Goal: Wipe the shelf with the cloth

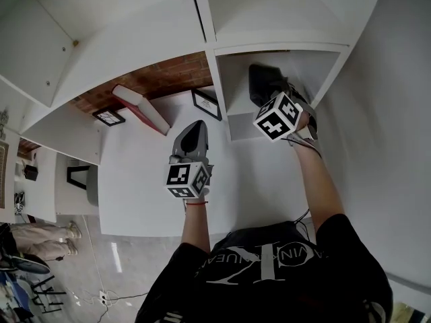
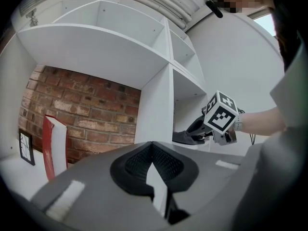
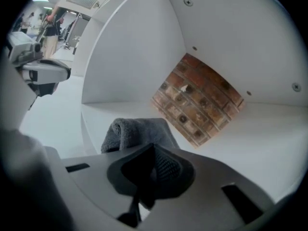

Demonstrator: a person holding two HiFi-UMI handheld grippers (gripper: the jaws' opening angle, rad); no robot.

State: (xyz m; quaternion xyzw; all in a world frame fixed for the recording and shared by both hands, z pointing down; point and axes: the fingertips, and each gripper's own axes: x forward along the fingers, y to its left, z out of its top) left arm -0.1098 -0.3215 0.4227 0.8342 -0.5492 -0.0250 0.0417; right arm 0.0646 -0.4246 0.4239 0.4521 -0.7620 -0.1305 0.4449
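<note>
Filling most of your view is the white shelf (image 1: 121, 52), its boards and an upright divider (image 1: 202, 12) splitting it into open compartments. Behind the compartments you can see a red brick wall (image 1: 168, 76).

Your right gripper (image 3: 153, 150) reaches into the lower right compartment, tilted downward. Its jaws are closed tight on the dark grey cloth (image 3: 137, 131), which bunches up in front of them and rests on that compartment's white floor, near its front edge and close to the divider.

Your left gripper (image 2: 152, 146) hangs level outside the shelf, in front of the wider left compartment and well apart from the right one. Its jaws are drawn together at the tips with nothing between them.

In the left compartment a red and white book (image 1: 141, 106) leans at a tilt close to the brick. Just beside it, nearer the divider, a small dark picture frame (image 1: 207, 104) stands propped up. A smaller frame (image 1: 108, 118) sits on the book's other side, toward the left end of the same board.
</note>
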